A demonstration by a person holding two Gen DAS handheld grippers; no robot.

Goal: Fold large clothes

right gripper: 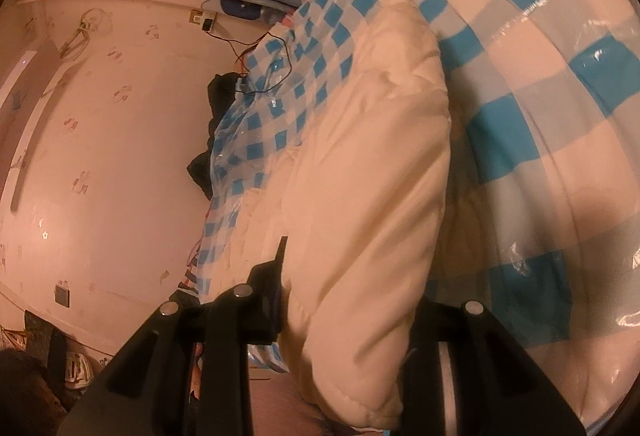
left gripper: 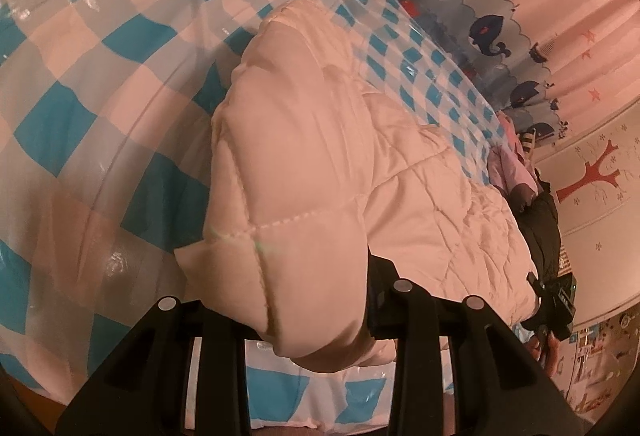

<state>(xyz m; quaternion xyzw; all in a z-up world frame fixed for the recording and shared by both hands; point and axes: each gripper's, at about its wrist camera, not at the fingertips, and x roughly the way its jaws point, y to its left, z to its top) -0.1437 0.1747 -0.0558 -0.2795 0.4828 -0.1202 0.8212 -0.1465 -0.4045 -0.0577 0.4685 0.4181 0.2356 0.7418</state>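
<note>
A pale cream quilted jacket (left gripper: pixel 320 140) lies across a blue-and-white checked bed cover (left gripper: pixel 100 48) that is under clear plastic. My left gripper (left gripper: pixel 316 288) is shut on a thick folded edge of the jacket and holds it raised off the cover. In the right wrist view the same jacket (right gripper: pixel 372 156) runs up between my fingers, and my right gripper (right gripper: pixel 352 276) is shut on another bunched edge, also lifted. The padding hides most of both fingers on each gripper. The right gripper's black body (left gripper: pixel 540 288) shows at the jacket's far corner, with a hand behind it.
A whale-print curtain (left gripper: pixel 492 28) hangs beyond the bed. Pink and dark clothes (left gripper: pixel 520 176) lie at the bed's far edge. Dark garments (right gripper: pixel 216 104) and thin cables (right gripper: pixel 276 52) sit at the other side by the decorated wall (right gripper: pixel 100 156). The checked cover (right gripper: pixel 540 108) spreads wide to the right.
</note>
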